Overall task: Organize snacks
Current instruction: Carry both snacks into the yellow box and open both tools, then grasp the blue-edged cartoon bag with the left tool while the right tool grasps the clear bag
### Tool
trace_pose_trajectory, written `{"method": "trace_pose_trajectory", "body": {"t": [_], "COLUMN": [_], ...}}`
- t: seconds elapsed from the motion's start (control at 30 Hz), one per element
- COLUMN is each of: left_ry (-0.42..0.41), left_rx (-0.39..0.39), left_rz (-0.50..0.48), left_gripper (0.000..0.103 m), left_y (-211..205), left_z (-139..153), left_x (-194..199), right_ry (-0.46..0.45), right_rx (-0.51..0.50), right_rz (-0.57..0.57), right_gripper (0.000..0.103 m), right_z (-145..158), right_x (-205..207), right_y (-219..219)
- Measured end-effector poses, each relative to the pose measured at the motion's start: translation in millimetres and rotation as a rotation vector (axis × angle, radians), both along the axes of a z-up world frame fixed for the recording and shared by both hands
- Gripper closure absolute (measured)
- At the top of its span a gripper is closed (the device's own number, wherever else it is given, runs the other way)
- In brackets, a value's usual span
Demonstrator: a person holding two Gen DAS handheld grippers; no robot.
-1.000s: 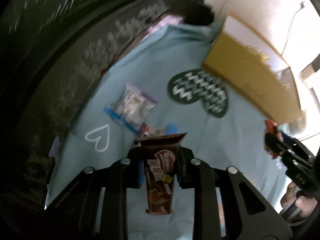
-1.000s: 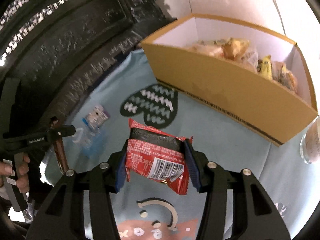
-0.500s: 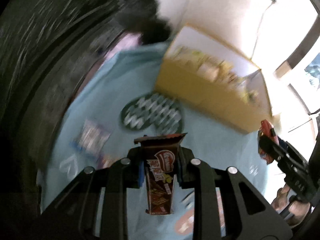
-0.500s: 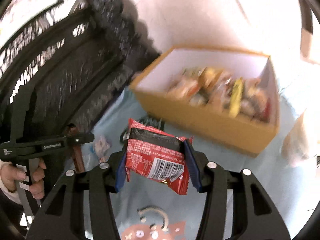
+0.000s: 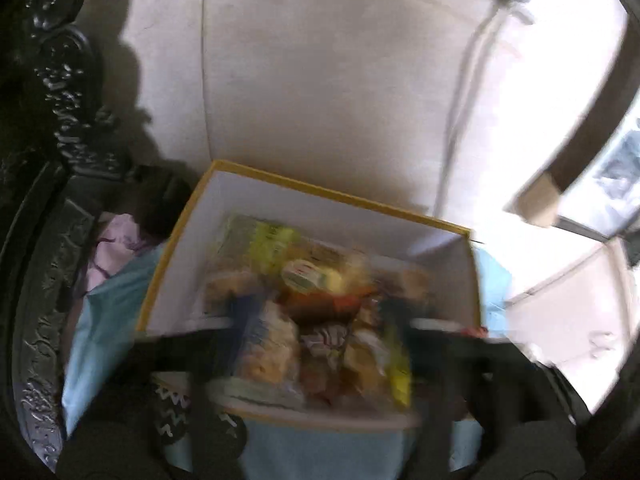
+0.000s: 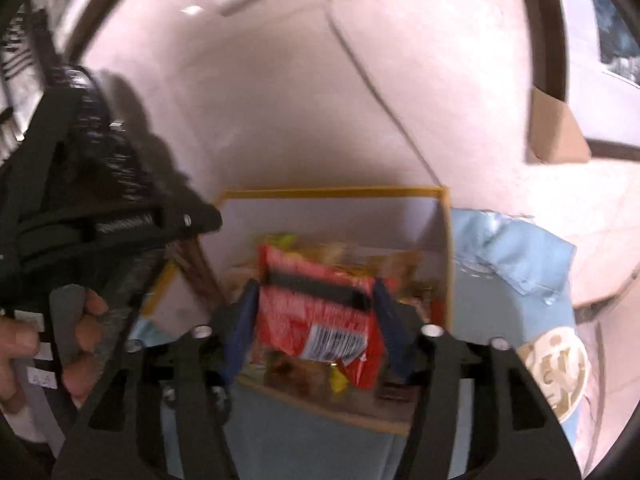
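Our blurred left gripper point(image 5: 320, 344) is unreadable above the box point(image 5: 256, 184); our right gripper point(image 6: 316, 320) clamps a red packet point(image 6: 316, 312) over blue cloth point(image 6: 504, 256).

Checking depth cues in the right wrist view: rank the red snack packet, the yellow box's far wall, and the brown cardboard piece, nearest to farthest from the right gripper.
1. red snack packet, between the right gripper fingers.
2. yellow box's far wall, straight ahead.
3. brown cardboard piece, upper right on the floor.

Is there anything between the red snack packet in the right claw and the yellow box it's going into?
Nothing visible. The red snack packet hangs over the open yellow box, with only other snacks below.
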State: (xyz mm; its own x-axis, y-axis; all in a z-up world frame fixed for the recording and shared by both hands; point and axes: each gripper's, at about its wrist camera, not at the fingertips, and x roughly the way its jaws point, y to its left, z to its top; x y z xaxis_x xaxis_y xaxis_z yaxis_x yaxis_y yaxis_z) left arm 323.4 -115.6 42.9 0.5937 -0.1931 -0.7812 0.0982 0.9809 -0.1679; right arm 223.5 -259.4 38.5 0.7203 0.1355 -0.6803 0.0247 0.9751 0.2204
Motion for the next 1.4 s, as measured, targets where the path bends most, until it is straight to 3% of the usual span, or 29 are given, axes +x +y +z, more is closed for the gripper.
{"method": "trace_pose_trajectory", "body": {"t": [0.03,0.1,0.23,0.37,0.5,0.63,0.7,0.9,1.0,1.07,1.13,1.2,1.27,1.3,1.37,1.4], "left_ry": [-0.045,-0.073,-0.059,-0.051,0.046,0.176,0.235,0.304,0.318,0.319,0.319,0.346,0.359,0.347,0.321,0.331], "left_rx": [0.04,0.039,0.077,0.071,0.088,0.199,0.208,0.169,0.125,0.139,0.138,0.119,0.161,0.167,0.164,0.138], "left_rz": [0.032,-0.004,-0.001,0.086,0.184,0.243,0.276,0.33,0.313,0.293,0.259,0.224,0.23,0.228,0.239,0.24], "left_gripper": [0.004,0.004,0.004,0.004,0.004,0.004,0.004,0.004,0.004,0.005,0.01,0.028,0.03,0.041,0.076,0.078], "left_y": [0.9,4.8,23.1,66.7,109.8,139.8,155.9,185.8,187.5,179.8,173.0,169.0,168.4,168.7,172.9,176.7], "left_z": [-0.6,-1.6,-4.1,-14.4,-52.7,-104.9,-125.4,-148.2,-156.3,-157.0,-161.1,-170.6,-182.3,-183.1,-176.8,-174.9], "left_x": [-4.1,-11.6,-33.1,-77.9,-131.7,-182.0,-200.9,-223.1,-227.1,-222.3,-217.7,-209.9,-201.4,-199.6,-198.8,-199.1], "right_ry": [-0.015,-0.034,-0.022,-0.039,-0.043,0.004,0.04,0.123,0.145,0.159,0.164,0.165,0.167,0.166,0.181,0.197], "right_rx": [0.003,0.02,0.032,0.019,-0.028,-0.019,-0.023,-0.044,-0.052,-0.05,-0.05,-0.051,-0.051,-0.054,-0.049,-0.042], "right_rz": [-0.028,-0.019,0.019,0.13,0.267,0.349,0.387,0.456,0.483,0.493,0.499,0.5,0.501,0.499,0.504,0.518], "right_gripper": [0.031,0.031,0.031,0.031,0.031,0.031,0.031,0.031,0.031,0.031,0.031,0.031,0.031,0.031,0.031,0.031], "right_z": [-2.4,-5.5,-13.1,-15.2,-23.4,-37.9,-48.0,-72.5,-80.5,-84.0,-85.1,-83.8,-83.5,-83.3,-84.4,-86.4], "right_x": [-2.2,-7.8,-15.5,-29.1,-44.3,-56.8,-62.6,-78.8,-86.0,-88.2,-88.5,-88.2,-87.2,-87.3,-85.5,-83.7], "right_y": [-2.2,-4.1,3.8,32.6,73.7,100.6,112.7,139.5,150.7,156.2,159.3,160.4,160.3,160.5,161.4,164.0]}}
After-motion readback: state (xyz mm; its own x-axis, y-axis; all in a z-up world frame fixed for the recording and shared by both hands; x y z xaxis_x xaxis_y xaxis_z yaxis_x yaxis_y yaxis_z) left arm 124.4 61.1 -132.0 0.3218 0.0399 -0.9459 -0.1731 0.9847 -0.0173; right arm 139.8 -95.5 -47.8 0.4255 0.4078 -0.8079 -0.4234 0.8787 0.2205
